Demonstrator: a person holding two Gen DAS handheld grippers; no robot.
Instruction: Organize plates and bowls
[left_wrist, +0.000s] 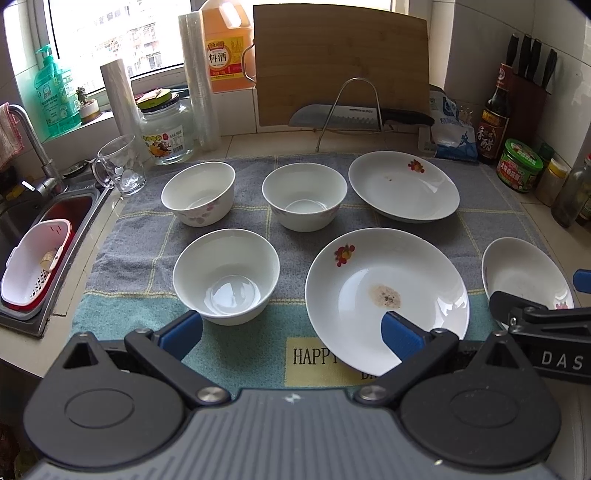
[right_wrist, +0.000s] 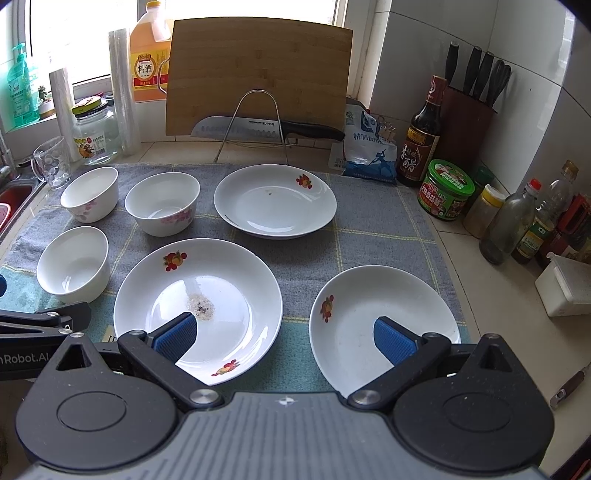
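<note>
Towel (left_wrist: 236, 221), 3 bowls (left_wrist: 226, 275), 3 plates (right_wrist: 197, 308) (1 stained), both grippers' fingers (left_wrist: 183, 332) spread.

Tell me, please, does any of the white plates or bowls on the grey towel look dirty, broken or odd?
Yes. The white plate in the front middle has a brownish speckled residue patch at its centre, and the white plate at the back carries a few small dark specks. No dish looks cracked, tipped or spilled.
</note>
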